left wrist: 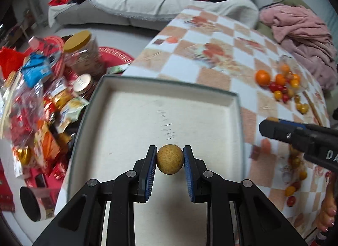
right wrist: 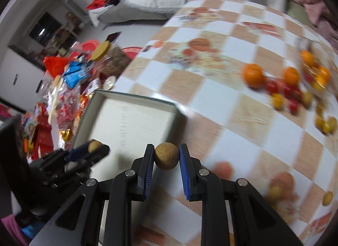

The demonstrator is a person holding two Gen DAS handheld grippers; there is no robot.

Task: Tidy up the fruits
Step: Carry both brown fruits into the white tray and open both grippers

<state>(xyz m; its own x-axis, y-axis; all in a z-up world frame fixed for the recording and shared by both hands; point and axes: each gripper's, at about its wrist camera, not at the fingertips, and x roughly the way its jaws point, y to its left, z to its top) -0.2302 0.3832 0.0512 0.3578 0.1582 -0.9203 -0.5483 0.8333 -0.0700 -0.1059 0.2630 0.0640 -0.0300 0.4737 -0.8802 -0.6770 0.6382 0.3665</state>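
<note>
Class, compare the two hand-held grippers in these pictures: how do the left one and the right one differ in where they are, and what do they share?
The left hand-held gripper hangs over the bare floor of the box; the right hand-held gripper is at the box's corner, partly over the checked tablecloth. The left's brown round fruit looks slightly larger in its view than the right's brown fruit. Shared: blue pads, each shut on one fruit.

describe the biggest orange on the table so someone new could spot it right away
Start at the checked tablecloth, then go to the loose pile of fruit near its far right side, beyond the white tray. The big orange sits at the pile's left edge, nearest the tray. It is clearly larger than the small red and yellow tomatoes beside it.
</note>
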